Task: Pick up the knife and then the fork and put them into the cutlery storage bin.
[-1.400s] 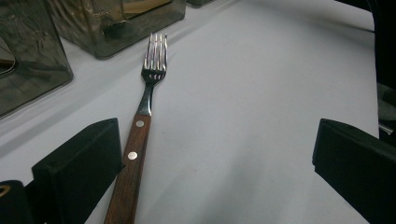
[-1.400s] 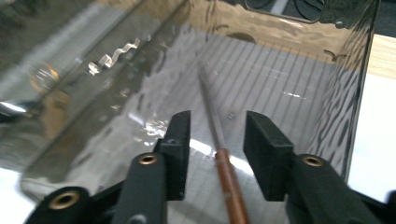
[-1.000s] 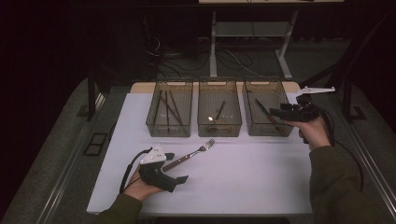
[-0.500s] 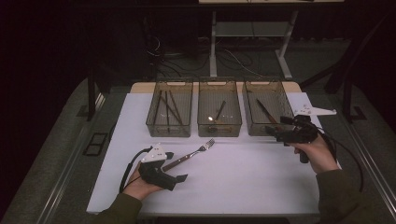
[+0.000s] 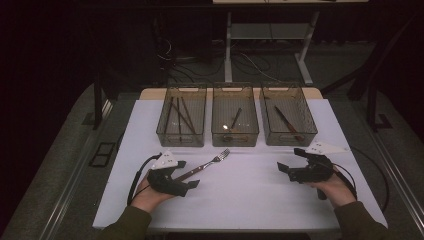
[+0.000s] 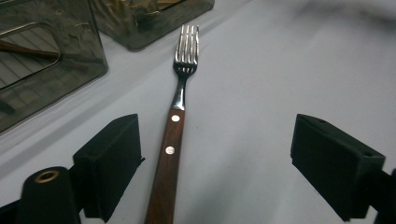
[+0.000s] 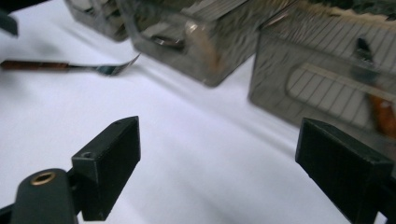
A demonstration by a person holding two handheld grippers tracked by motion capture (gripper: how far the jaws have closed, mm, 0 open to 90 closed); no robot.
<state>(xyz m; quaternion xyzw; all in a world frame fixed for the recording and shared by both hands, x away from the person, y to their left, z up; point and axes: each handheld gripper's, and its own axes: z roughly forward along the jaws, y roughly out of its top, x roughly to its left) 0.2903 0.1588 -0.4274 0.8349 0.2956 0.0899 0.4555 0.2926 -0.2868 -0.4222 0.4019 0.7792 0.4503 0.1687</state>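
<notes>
Lying on the white table (image 5: 260,200), near side left of centre, is one fork (image 5: 207,165) with a wooden riveted handle and steel tines. Its long axis is set on a diagonal: handle end toward the near left, tines toward the far right, aimed at the gap below the middle bin (image 5: 235,116).

Left gripper (image 5: 186,176): held low at the near left of the table, directly over the handle end. Seen along its own jaws, the fork handle (image 6: 167,158) runs straight up between them, close beside the left-hand jaw and well apart from the right-hand one. The jaws have just been closing a little, yet a wide gap remains and neither pad is pressed on the wood; nothing is gripped. The fork's axis is matched to the gripper's line of sight, so the jaws are set to close across the handle's width.

Right gripper (image 5: 289,161): held at the near right, well apart from the fork, jaws spread wide and empty. From its camera the fork (image 7: 70,66) is seen far off at the upper left, tines toward the bins.

Three clear bins stand in a row along the far edge: left bin (image 5: 181,117) with long dark sticks, middle bin with a utensil, right bin (image 5: 287,116) with a dark-handled piece.

Judgement: the left hand is the nearer by far; the pick-up is its to make.
</notes>
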